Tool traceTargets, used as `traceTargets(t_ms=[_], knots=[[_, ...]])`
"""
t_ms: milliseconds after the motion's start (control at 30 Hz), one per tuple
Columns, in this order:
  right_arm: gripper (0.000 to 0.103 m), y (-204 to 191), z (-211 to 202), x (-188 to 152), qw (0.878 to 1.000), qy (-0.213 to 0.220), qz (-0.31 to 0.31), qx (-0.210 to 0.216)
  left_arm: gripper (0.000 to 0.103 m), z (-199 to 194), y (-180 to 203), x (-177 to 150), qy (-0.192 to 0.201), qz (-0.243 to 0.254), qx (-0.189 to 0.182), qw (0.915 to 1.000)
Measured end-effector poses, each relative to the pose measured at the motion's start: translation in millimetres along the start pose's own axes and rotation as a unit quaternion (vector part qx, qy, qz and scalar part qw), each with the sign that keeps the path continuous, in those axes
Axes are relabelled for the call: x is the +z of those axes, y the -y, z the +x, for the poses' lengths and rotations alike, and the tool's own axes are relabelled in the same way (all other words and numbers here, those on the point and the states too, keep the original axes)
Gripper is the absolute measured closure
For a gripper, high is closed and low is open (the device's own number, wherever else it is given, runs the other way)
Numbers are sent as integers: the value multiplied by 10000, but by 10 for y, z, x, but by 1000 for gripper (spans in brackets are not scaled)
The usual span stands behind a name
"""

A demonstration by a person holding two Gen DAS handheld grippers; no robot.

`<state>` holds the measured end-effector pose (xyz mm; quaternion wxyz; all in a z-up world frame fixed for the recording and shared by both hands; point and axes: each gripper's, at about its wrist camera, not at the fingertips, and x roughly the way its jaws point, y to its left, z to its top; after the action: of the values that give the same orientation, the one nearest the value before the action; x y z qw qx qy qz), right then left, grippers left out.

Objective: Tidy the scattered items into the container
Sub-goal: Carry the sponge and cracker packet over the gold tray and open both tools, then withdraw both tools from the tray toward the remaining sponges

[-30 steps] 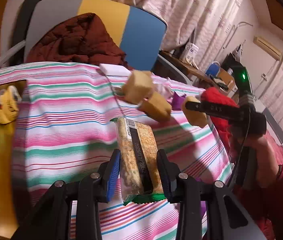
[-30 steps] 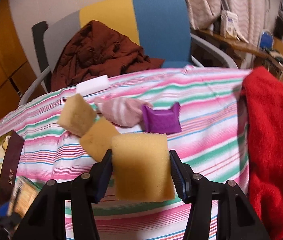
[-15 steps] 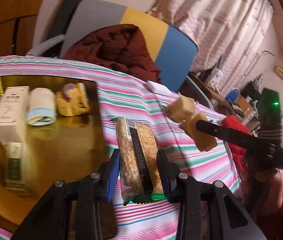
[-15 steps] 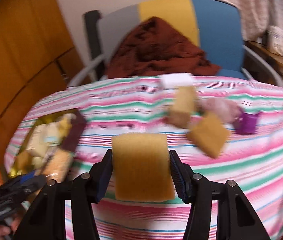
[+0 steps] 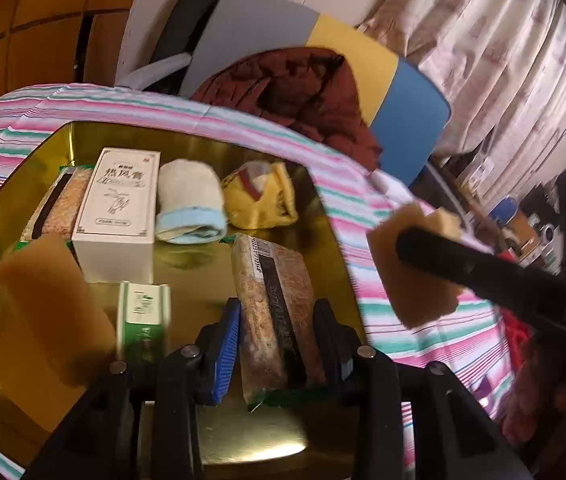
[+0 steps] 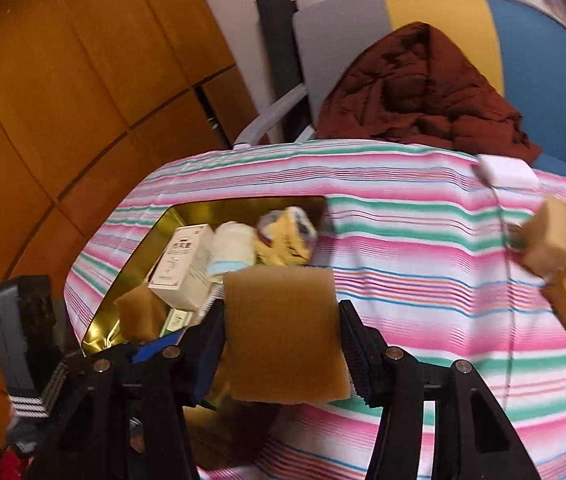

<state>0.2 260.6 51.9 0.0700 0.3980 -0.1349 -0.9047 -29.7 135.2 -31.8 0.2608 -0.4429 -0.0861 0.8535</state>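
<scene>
Surface: your striped pink, green and white tablecloth [image 6: 423,240] carries the shiny gold rectangular tray [image 5: 211,160].
Room: orange wood panelling [image 6: 63,80]; a brown quilted jacket [image 6: 415,92] lies on the chair.
Left gripper [image 5: 279,344]: clamped on a clear-wrapped cracker packet [image 5: 273,296], above the tray.
Right gripper [image 6: 283,344]: clamped on a yellow-brown sponge block [image 6: 283,332] beside the tray.
Unclear: the blurred loose sponges [image 6: 563,260].

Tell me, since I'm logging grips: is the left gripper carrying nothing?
No, the left gripper is clamped on a cracker packet above the gold tray.
</scene>
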Motion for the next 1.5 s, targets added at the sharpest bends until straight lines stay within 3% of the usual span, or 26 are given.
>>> traceTargets(t_ms=[133,367,467,533,567,600,700,1000,1167,1500], knots=[[48,-199,242,52,9998,-168,-137,-6,67,97,-94,-12,-163,-18,158,9997],[48,-344,601,122,9984,-365,-318,-286,67,106,-254,-30,-111,-141,337,9993],[45,-367,687,182,9983,-348,-312,-349,67,84,-292,-22,-56,-266,348,9990],[37,-357,729,225,9984,-383,-260,-326,64,54,-312,-22,-11,-341,298,9990],[37,-350,732,238,9987,-369,-212,-278,58,42,-319,-12,-2,-376,247,9990],[35,-348,717,246,9989,-335,-184,-261,53,21,-319,-11,14,-415,205,9989],[25,-340,613,245,9997,-162,-82,-176,51,-53,-327,-22,76,-559,102,9984],[25,-301,270,186,9996,136,-166,-184,50,-196,-181,-63,400,-564,234,9973],[25,-172,94,110,9994,179,-159,-233,50,-174,-87,-65,352,-409,170,9984],[25,569,-262,-106,9955,115,88,-938,50,-144,322,-117,232,-13,12,9997]])
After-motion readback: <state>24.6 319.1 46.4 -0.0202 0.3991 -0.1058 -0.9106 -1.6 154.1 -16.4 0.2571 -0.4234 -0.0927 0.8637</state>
